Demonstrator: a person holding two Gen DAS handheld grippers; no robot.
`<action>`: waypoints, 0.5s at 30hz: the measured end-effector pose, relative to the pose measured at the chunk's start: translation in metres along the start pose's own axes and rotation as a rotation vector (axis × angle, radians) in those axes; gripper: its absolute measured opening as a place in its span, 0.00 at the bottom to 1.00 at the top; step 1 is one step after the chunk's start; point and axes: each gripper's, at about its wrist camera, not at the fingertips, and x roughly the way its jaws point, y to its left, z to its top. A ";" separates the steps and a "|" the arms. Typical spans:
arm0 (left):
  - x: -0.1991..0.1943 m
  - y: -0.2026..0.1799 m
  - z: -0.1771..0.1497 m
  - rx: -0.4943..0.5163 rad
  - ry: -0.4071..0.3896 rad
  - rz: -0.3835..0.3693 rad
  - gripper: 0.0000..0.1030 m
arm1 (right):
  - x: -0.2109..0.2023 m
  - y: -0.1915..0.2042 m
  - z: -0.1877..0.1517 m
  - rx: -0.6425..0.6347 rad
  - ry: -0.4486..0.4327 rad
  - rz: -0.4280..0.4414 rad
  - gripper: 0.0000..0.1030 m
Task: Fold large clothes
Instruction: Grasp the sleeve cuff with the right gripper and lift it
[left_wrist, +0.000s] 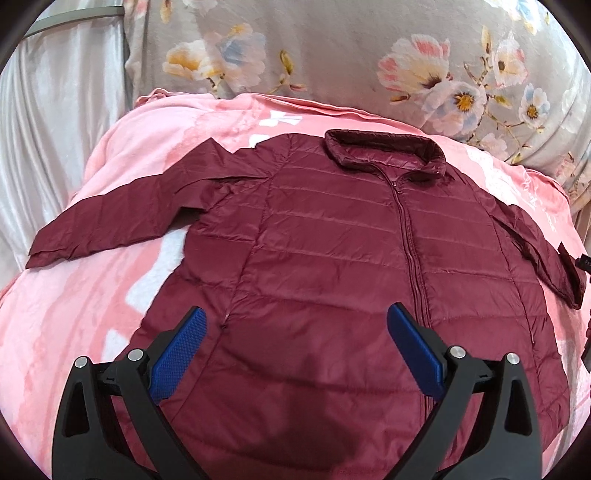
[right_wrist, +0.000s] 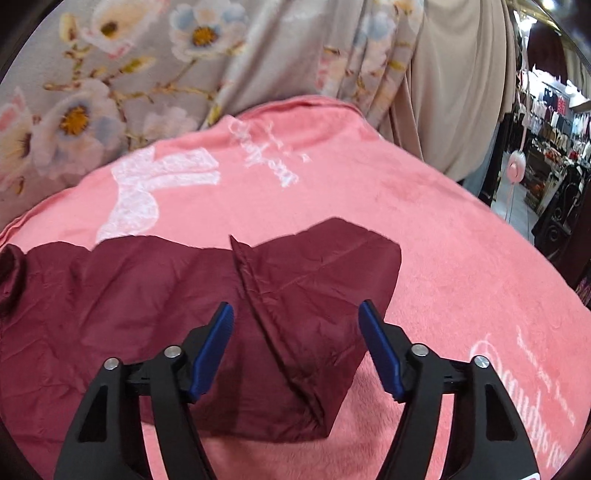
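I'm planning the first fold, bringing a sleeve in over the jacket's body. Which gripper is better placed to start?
Probably the right gripper: its open jaws straddle a sleeve lying on the pink blanket. The left gripper hovers open over the jacket body, away from either sleeve.

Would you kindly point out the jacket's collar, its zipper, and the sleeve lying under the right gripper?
collar (left_wrist: 384, 149), left wrist view, on the collar's folded front band.
zipper (left_wrist: 408, 236), left wrist view, midway down the closed front.
sleeve (right_wrist: 314, 266), right wrist view, on the flat fabric near the cuff end.
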 end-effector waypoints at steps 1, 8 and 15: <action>0.003 -0.002 0.001 0.004 0.002 0.000 0.93 | 0.005 0.000 0.000 -0.003 0.012 -0.003 0.60; 0.013 -0.013 0.000 0.030 0.020 -0.009 0.93 | 0.027 -0.002 -0.003 -0.046 0.049 -0.027 0.21; 0.014 -0.015 -0.001 0.030 0.021 -0.012 0.93 | 0.006 -0.009 0.008 0.003 -0.006 0.089 0.01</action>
